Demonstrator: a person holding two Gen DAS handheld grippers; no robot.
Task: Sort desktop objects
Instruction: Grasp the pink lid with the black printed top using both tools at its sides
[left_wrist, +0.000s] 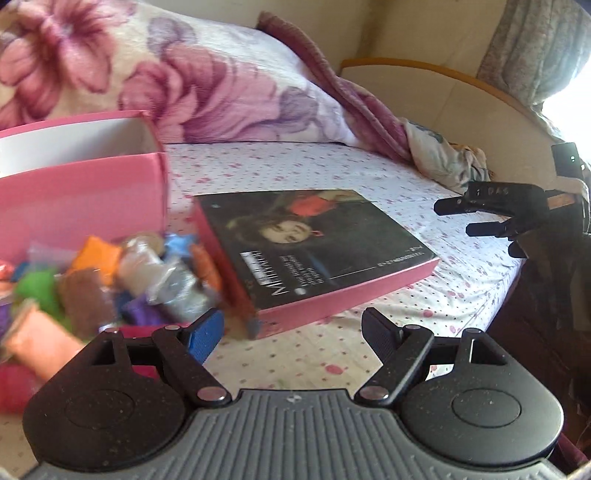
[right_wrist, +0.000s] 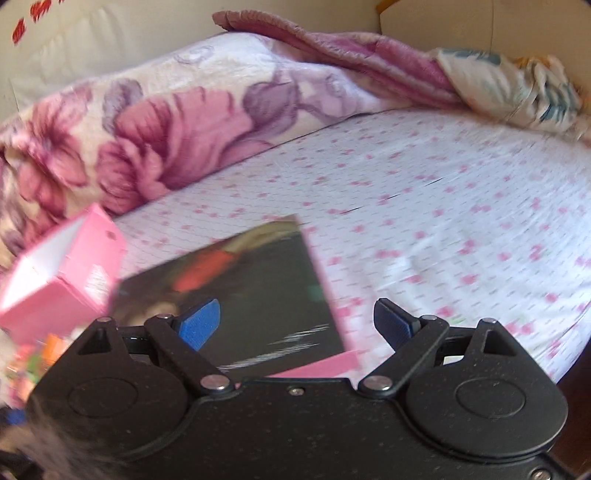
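Note:
A pink box lid with a dark portrait cover (left_wrist: 314, 247) lies flat on the dotted bedsheet; it also shows in the right wrist view (right_wrist: 236, 295). A pile of colourful clay packets (left_wrist: 110, 280) lies left of it. An open pink box (left_wrist: 81, 177) stands behind the pile and also shows in the right wrist view (right_wrist: 62, 273). My left gripper (left_wrist: 291, 332) is open and empty, just in front of the lid's near corner. My right gripper (right_wrist: 295, 325) is open and empty above the lid's near edge; it shows in the left wrist view (left_wrist: 480, 218) at the right.
A folded floral blanket (left_wrist: 166, 70) lies along the back of the bed. Crumpled cloth (right_wrist: 509, 88) sits at the far right corner by the headboard (left_wrist: 443, 92). The bed's edge (left_wrist: 509, 295) drops off at the right.

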